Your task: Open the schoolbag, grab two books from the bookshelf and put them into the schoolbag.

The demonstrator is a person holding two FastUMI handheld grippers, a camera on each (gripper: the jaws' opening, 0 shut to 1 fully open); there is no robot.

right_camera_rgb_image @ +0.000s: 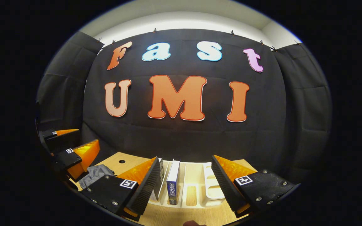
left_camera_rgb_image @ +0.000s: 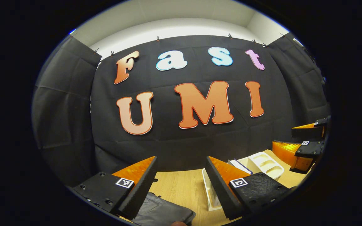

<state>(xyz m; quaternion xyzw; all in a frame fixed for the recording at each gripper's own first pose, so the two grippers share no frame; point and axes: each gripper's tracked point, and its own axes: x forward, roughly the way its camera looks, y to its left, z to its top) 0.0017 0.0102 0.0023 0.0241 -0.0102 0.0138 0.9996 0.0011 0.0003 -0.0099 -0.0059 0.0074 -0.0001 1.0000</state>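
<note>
Left gripper view: left gripper [left_camera_rgb_image: 181, 188], fingers spread and empty, hangs above the grey schoolbag [left_camera_rgb_image: 163, 212] on the wooden table [left_camera_rgb_image: 181, 185]; the white bookshelf [left_camera_rgb_image: 264, 163] lies farther right, with the right gripper [left_camera_rgb_image: 306, 142] beyond it. Right gripper view: right gripper [right_camera_rgb_image: 184, 185], fingers parted, faces two upright books [right_camera_rgb_image: 172, 182] in the bookshelf slots.
</note>
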